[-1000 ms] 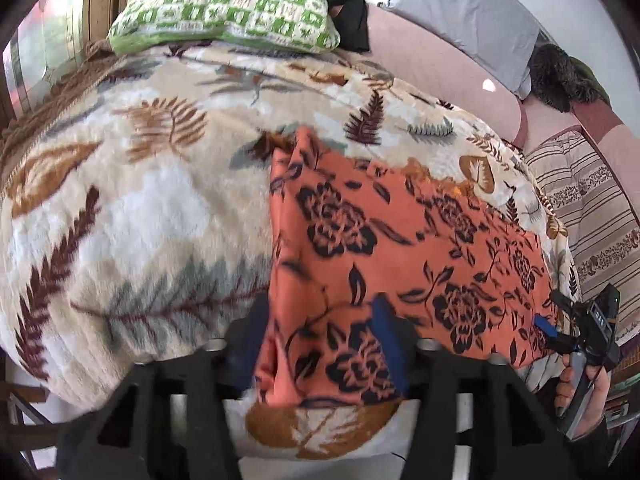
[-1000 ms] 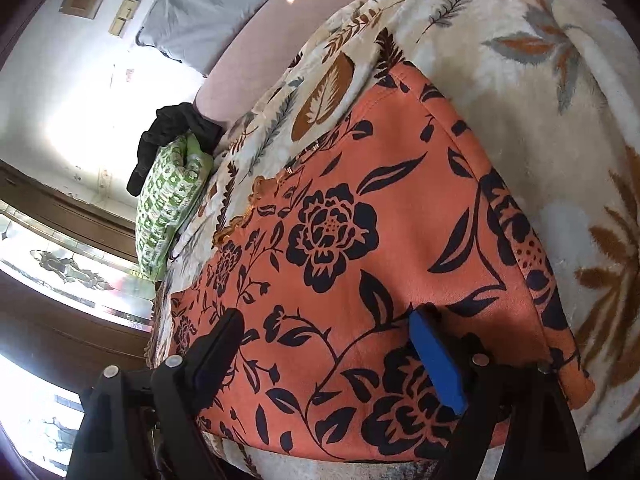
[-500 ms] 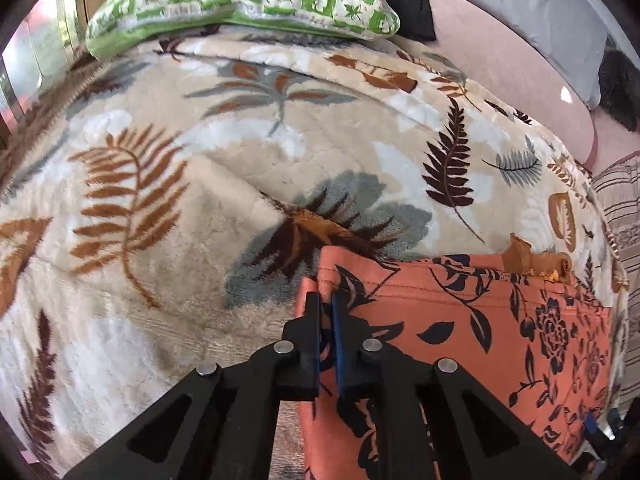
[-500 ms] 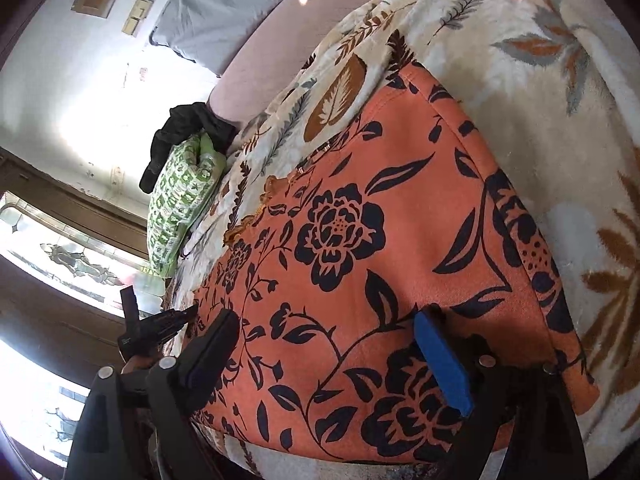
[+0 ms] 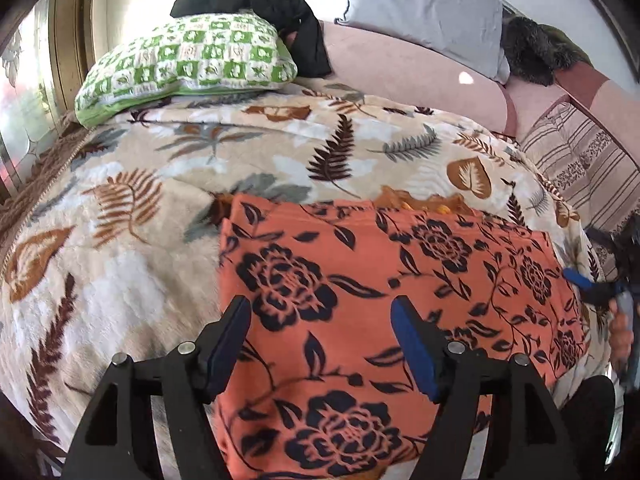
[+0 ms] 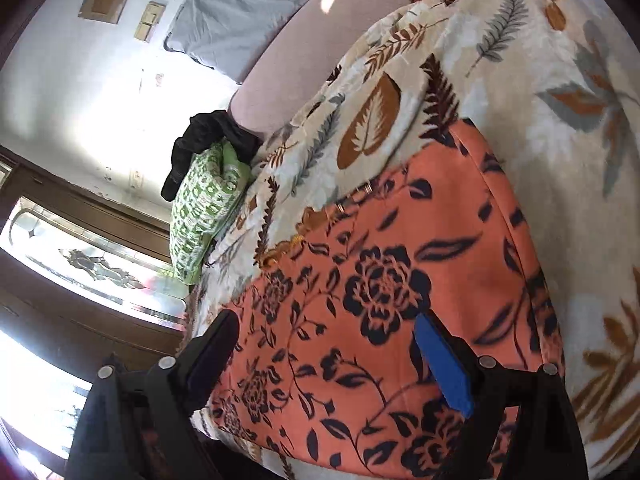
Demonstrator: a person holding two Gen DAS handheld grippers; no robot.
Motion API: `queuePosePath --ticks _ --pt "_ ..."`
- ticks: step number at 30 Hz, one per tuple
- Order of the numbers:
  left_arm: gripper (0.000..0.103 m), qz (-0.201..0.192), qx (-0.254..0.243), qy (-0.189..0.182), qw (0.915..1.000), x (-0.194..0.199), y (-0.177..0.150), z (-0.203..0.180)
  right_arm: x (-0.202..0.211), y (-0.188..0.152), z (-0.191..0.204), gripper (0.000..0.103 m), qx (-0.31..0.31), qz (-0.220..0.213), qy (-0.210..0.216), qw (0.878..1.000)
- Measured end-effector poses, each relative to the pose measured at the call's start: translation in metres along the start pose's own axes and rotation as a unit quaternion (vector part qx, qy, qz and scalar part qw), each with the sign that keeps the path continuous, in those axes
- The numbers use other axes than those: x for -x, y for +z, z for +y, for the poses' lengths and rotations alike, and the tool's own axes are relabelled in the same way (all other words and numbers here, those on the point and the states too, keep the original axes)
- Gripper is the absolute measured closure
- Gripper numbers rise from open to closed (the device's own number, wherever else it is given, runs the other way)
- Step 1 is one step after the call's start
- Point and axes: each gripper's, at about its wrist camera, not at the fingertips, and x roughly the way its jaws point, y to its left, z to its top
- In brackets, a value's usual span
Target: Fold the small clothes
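An orange garment with black flowers (image 5: 384, 292) lies folded flat on the leaf-print blanket (image 5: 120, 240); it also shows in the right wrist view (image 6: 380, 300). My left gripper (image 5: 320, 344) is open and empty, just above the garment's near left part. My right gripper (image 6: 328, 360) is open and empty over the garment's near edge. The right gripper also shows at the far right of the left wrist view (image 5: 600, 284), beside the garment's right edge.
A green-and-white checked pillow (image 5: 188, 68) lies at the back of the bed with a black cloth (image 5: 276, 8) behind it. A grey pillow (image 5: 424, 12) leans on the pink headboard (image 5: 420, 80). A striped cover (image 5: 580, 168) is at the right. A window (image 6: 80, 264) is at the left.
My left gripper was shut on the garment's far left corner half a second ago; it has let go, opened and pulled back toward the near edge. The right gripper stayed open and nearly still.
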Motion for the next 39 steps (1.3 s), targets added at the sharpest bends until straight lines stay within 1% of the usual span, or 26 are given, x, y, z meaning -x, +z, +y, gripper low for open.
queuePosePath --ticks 1,2,3,4,5,6,7,8,9,12,15,18,20,22,24,25,27,28,30,32,33,34,35,36,37,39 --pt "0.030 0.012 -0.001 -0.006 0.9999 -0.008 -0.007 -0.003 -0.008 0.018 -0.007 0.012 -0.016 0.010 0.017 1.000" --pt "0.030 0.031 -0.003 -0.001 0.9995 -0.020 -0.016 -0.005 -0.017 0.035 -0.017 0.012 -0.028 0.009 0.018 0.999" --pt "0.030 0.057 -0.002 0.017 0.9982 -0.035 -0.023 -0.003 -0.026 0.053 -0.031 0.012 -0.040 0.006 0.004 0.999" --pt "0.030 0.075 -0.001 0.027 0.9968 -0.048 -0.030 -0.002 -0.037 0.070 -0.051 0.012 -0.066 0.008 -0.023 0.998" --pt "0.030 0.054 -0.007 0.028 0.9981 -0.045 -0.034 -0.003 -0.044 0.083 -0.072 0.012 -0.104 0.010 -0.036 0.994" --pt "0.030 0.046 -0.017 0.033 0.9982 -0.041 -0.035 -0.006 -0.044 0.089 -0.085 0.012 -0.142 -0.001 -0.004 0.990" --pt "0.030 0.048 -0.023 0.036 0.9979 -0.039 -0.035 -0.008 -0.035 0.091 -0.085 0.012 -0.165 -0.020 0.011 0.986" --pt "0.030 0.047 -0.025 0.036 0.9979 -0.037 -0.035 -0.008 -0.024 0.090 -0.077 0.012 -0.155 -0.037 0.019 0.987" --pt "0.030 0.048 -0.023 0.034 0.9980 -0.037 -0.035 -0.007 -0.013 0.085 -0.064 0.012 -0.126 -0.051 0.023 0.990" --pt "0.030 0.045 -0.012 0.024 0.9986 -0.036 -0.035 -0.002 0.018 0.045 -0.034 0.012 -0.063 -0.047 0.021 0.997" --pt "0.030 0.042 -0.022 0.030 0.9984 -0.037 -0.037 -0.006 0.042 -0.016 -0.019 0.012 -0.045 -0.028 0.029 0.998" --pt "0.030 0.045 -0.018 0.031 0.9984 -0.034 -0.037 -0.007 0.057 -0.078 -0.016 0.012 -0.059 -0.015 0.050 0.997" --pt "0.030 0.044 -0.008 0.026 0.9987 -0.028 -0.035 -0.007 0.060 -0.112 -0.021 0.012 -0.087 -0.018 0.050 0.995" --pt "0.030 0.037 -0.002 0.018 0.9992 -0.019 -0.034 -0.009 0.060 -0.134 -0.030 0.012 -0.111 -0.029 0.046 0.992" --pt "0.030 0.031 -0.008 0.019 0.9993 -0.012 -0.033 -0.014 0.058 -0.143 -0.041 0.011 -0.144 -0.023 0.034 0.989" --pt "0.030 0.029 -0.013 0.022 0.9993 -0.009 -0.033 -0.016 0.057 -0.144 -0.041 0.011 -0.152 -0.019 0.045 0.987" --pt "0.028 0.025 -0.015 0.030 0.9991 -0.006 -0.034 -0.020 0.061 -0.136 -0.024 0.011 -0.125 -0.021 0.057 0.990" --pt "0.028 0.027 -0.014 0.033 0.9990 -0.006 -0.034 -0.022 0.061 -0.128 -0.012 0.011 -0.102 -0.022 0.060 0.993" --pt "0.028 0.033 -0.010 0.033 0.9989 -0.006 -0.036 -0.023 0.053 -0.106 0.010 0.011 -0.065 -0.018 0.088 0.994" --pt "0.028 0.040 -0.009 0.034 0.9986 -0.008 -0.038 -0.024 0.040 -0.083 0.015 0.010 -0.046 -0.013 0.110 0.993" --pt "0.028 0.041 -0.010 0.035 0.9985 -0.008 -0.039 -0.024 0.029 -0.073 0.007 0.009 -0.050 -0.007 0.101 0.994" --pt "0.028 0.042 -0.012 0.037 0.9983 -0.008 -0.039 -0.025 0.018 -0.064 -0.006 0.009 -0.061 -0.005 0.059 0.996" --pt "0.028 0.044 -0.013 0.039 0.9982 -0.008 -0.039 -0.026 0.007 -0.058 -0.023 0.009 -0.075 -0.002 -0.002 0.997" --pt "0.028 0.045 -0.014 0.039 0.9981 -0.007 -0.039 -0.026 -0.001 -0.056 -0.042 0.009 -0.104 0.008 -0.017 0.994" --pt "0.028 0.044 -0.017 0.039 0.9981 -0.007 -0.039 -0.027 0.003 -0.057 -0.047 0.010 -0.128 -0.004 0.007 0.992" --pt "0.028 0.039 -0.017 0.043 0.9981 -0.008 -0.037 -0.028 0.022 -0.062 -0.028 0.009 -0.109 -0.019 0.042 0.993"
